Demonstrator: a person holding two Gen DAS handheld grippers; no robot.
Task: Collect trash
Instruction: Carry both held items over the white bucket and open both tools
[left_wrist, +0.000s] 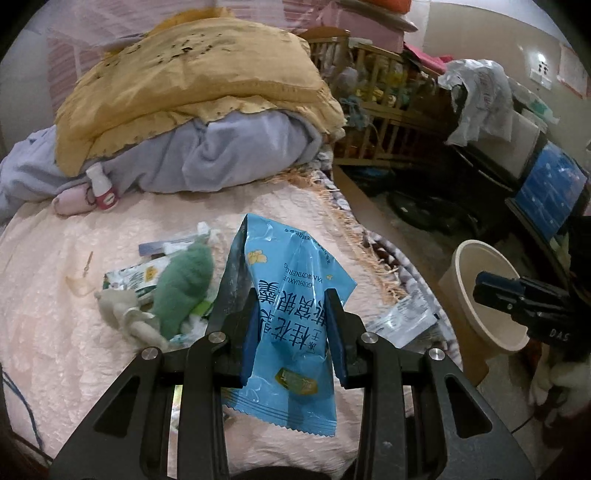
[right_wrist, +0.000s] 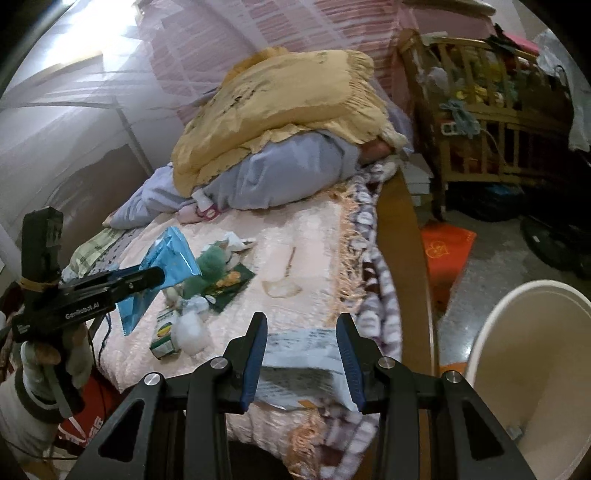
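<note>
Trash is in both grips: the left gripper (left_wrist: 291, 328) is clenched on a crinkled blue plastic snack wrapper (left_wrist: 291, 295), and the right gripper (right_wrist: 303, 354) pinches a flat grey-white foil sachet (right_wrist: 303, 354) over the pink quilted bed (right_wrist: 314, 236). The round beige plastic bin (right_wrist: 532, 369) stands on the floor at four o'clock of the right gripper — near, not under it. Either limp packet could slip or catch the rim if released early — and the heap at ten o'clock remains.

On the bed (left_wrist: 55, 258), the litter pile (left_wrist: 173, 288) sits left of centre in the left wrist view; the bin (left_wrist: 476, 295) stands on the floor at right, bedding (left_wrist: 192, 110) heaped behind.
</note>
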